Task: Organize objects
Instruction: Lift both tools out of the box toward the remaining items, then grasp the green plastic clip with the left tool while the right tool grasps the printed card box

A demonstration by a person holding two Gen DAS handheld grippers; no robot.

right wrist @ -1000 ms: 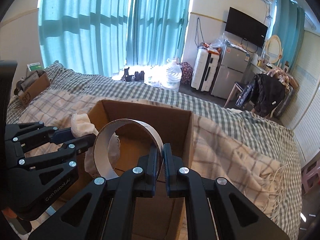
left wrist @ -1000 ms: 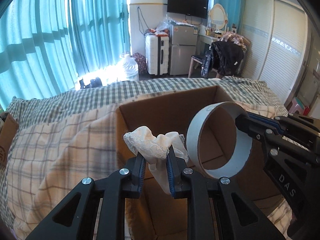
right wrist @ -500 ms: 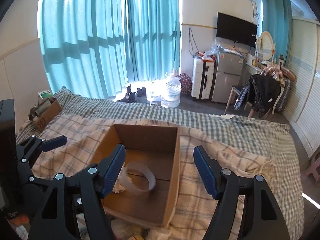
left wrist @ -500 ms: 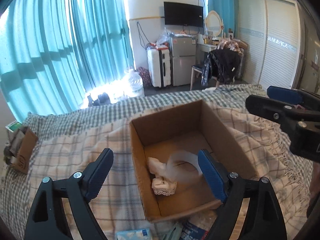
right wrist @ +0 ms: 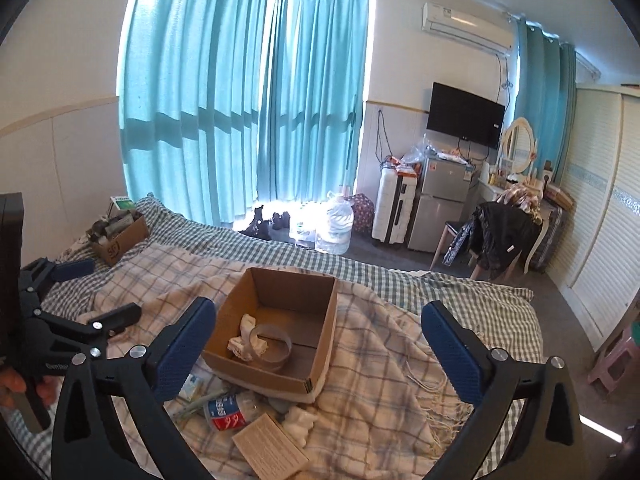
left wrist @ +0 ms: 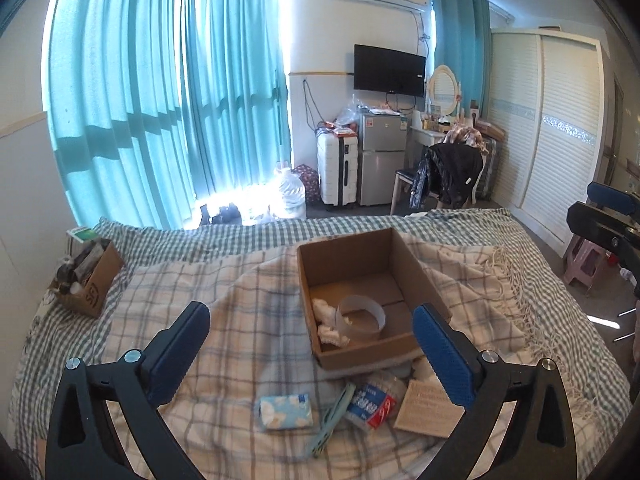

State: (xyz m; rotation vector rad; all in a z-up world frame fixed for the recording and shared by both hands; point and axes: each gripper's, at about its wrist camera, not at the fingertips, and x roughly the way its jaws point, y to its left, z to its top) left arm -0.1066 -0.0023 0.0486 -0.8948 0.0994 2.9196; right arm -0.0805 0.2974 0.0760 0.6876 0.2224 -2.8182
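On the plaid cream-and-grey blanket (left wrist: 192, 312), an open brown cardboard box (left wrist: 416, 276), holding a pale grey cardboard ring (left wrist: 361, 320) upright on its floor and a crumpled cream lace cloth (left wrist: 326, 322) touching the ring's left side, against the box's left wall. Same pair seen from the right wrist view: ring (right wrist: 269, 345), cloth (right wrist: 244, 338), both in the near left part of the box (right wrist: 320, 344).

Just in front of the box, loose on the blanket: a light blue floral tissue pack (left wrist: 285, 411), a thin pale green strip-like item (left wrist: 331, 420), a crushed clear plastic bottle with a red-and-blue label (left wrist: 370, 400), a tan printed card (left wrist: 428, 408), white cotton-like lumps (right wrist: 298, 420). Far left on the bed, a smaller brown cardboard box stuffed with odds and ends (left wrist: 90, 280). Behind the bed, teal curtains (left wrist: 160, 100), a white suitcase (left wrist: 338, 168), a small silver fridge (left wrist: 382, 158).

Left gripper (left wrist: 308, 354) raised above the near edge of the bed, blue-padded fingers (left wrist: 182, 352) spread wide, nothing between them. Right gripper (right wrist: 316, 354) likewise high and back from the box, fingers (right wrist: 452, 354) wide apart, grasping nothing. Nothing between either gripper and the box.
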